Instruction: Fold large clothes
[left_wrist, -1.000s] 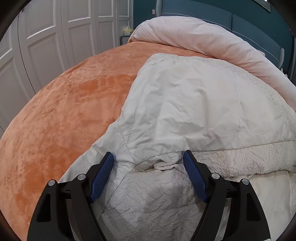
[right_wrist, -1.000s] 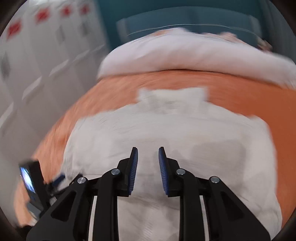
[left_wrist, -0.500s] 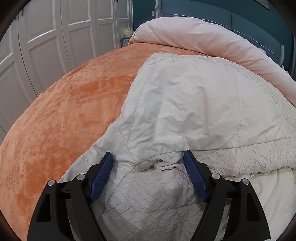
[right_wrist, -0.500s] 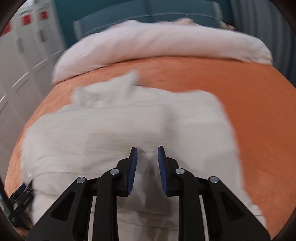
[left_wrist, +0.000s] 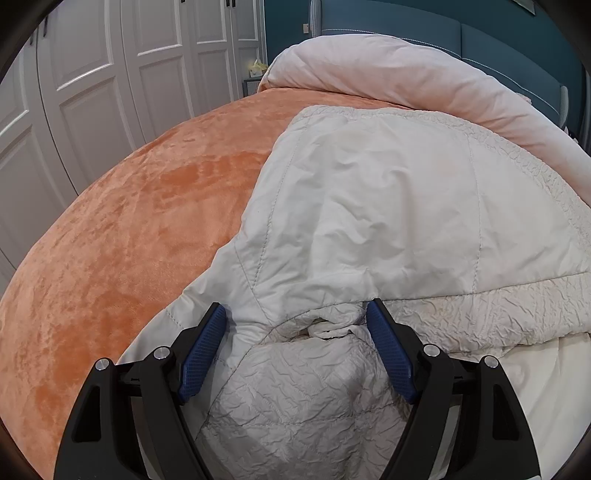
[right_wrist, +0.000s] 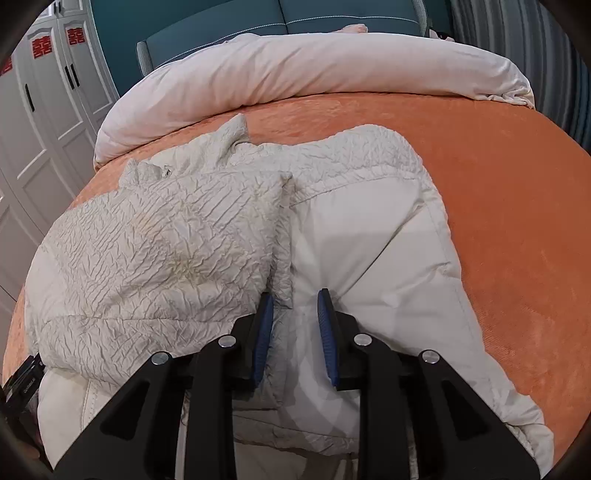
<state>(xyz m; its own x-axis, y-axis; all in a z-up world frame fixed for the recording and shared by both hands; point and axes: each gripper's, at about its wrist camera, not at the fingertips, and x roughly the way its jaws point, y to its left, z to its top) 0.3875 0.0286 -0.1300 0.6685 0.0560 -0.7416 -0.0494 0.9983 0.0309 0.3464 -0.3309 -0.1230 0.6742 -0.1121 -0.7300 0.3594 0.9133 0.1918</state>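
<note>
- Bedroom setting: white panelled wardrobe doors (left_wrist: 110, 110) stand on the left, a teal padded headboard (right_wrist: 295, 14) at the far end.
- Work surface is a bed under an orange plush cover (left_wrist: 129, 221). A pale pink duvet (right_wrist: 295, 74) is rolled up at the far end, apparently pushed back to leave room for folding.
- Cream padded coat (left_wrist: 388, 203) lies spread on the cover, near the foot of the bed, roughly in the middle. One crinkle-textured panel is turned over onto the smooth quilted part, so a first fold looks done.
- Left gripper (left_wrist: 295, 347) has its jaws spread wide either side of a bunched fold near the coat's near-left corner. The blue pads do not appear to press the cloth; judged to be lined up for a grasp.
- Right gripper (right_wrist: 295, 325) has its jaws narrowly parted, over the seam where the crinkled flap (right_wrist: 166, 251) meets the smooth panel. Whether cloth is pinched between the pads cannot be told.
- A dark device (right_wrist: 22, 384) shows at the near-left edge of the right view; identity unclear.
- Judgement: task is mid-way, with further folds outstanding.
</note>
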